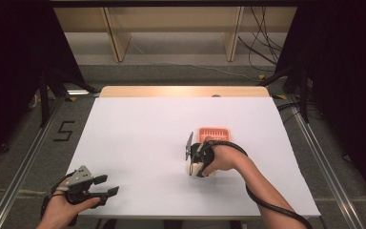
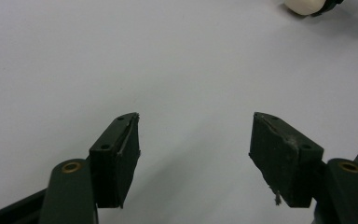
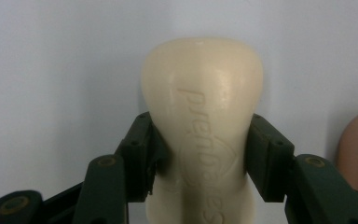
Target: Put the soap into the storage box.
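The right gripper pinches the soap across its narrow sides, a firm hold for lifting it off the surface beside the pink basket. The left gripper rests spread, well apart, out of the way.

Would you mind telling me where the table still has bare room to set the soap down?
The white table is bare across its whole left half, between the left tongs and the far edge, and along the right edge. It is crowded only mid-right, where the right tongs are shut on the soap bar just in front of the pink basket.
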### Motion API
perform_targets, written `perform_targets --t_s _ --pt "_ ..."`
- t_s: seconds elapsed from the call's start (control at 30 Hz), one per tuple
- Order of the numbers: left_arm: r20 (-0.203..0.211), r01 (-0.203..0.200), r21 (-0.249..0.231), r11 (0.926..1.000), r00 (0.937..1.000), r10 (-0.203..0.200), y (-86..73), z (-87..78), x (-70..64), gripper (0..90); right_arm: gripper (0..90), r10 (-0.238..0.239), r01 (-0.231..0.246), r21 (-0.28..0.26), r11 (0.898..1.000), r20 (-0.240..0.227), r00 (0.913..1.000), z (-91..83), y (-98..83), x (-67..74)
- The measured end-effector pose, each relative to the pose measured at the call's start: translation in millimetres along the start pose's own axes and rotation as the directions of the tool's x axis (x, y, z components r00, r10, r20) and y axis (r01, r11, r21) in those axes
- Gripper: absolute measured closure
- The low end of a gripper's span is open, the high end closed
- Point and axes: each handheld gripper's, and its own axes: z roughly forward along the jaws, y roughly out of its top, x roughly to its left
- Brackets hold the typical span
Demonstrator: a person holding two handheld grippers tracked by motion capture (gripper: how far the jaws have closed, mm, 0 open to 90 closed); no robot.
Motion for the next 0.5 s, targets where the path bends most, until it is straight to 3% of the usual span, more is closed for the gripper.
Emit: perform_targets --t_s 0.03,0.13,0.17,0.2,0.23,0.33,0.37,0.5 --pt "0.002 -0.001 0.001 1.0 1.0 0.001 0.0 0.1 0.3 32.6 50.1 -0.024 0.024 -0.024 0.999 -0.005 0.9997 0.0 -0.3 -2.6" --pt "0.008 0.002 0.012 0.9999 1.0 -0.003 0.3 -0.2 0.6 32.7 50.1 -0.022 0.022 -0.055 0.998 -0.004 0.9997 -1.9 0.1 -3.6" --pt "0.008 0.002 0.01 1.0 1.0 -0.003 0.2 -0.1 0.6 32.7 50.2 0.025 -0.026 -0.053 0.998 -0.014 0.9996 -3.6 -0.8 -1.0" --pt "0.007 0.003 0.01 0.9999 1.0 -0.003 0.2 -0.1 0.5 32.7 50.2 0.005 -0.006 -0.064 0.998 -0.015 0.9999 -4.3 -1.2 -3.1" --pt "0.007 0.003 0.01 0.9999 1.0 -0.003 0.2 -0.1 0.4 32.7 50.3 0.043 -0.043 -0.057 0.997 -0.009 0.999 -5.3 -1.8 -1.5" --pt "0.006 -0.003 0.015 0.9999 1.0 0.003 0.2 -0.6 0.7 32.7 50.3 0.007 -0.008 -0.072 0.997 -0.008 0.9999 -5.2 -3.3 -4.6" --pt "0.006 -0.003 0.015 0.9999 1.0 0.003 0.2 -0.6 0.8 32.7 50.3 0.067 -0.068 -0.061 0.996 -0.017 0.9976 -7.0 -3.7 -1.2" --pt "0.006 -0.003 0.015 0.9999 1.0 0.002 0.3 -0.5 0.7 32.7 50.4 0.074 -0.076 -0.063 0.995 -0.034 0.9967 -10.1 -4.8 -1.0"
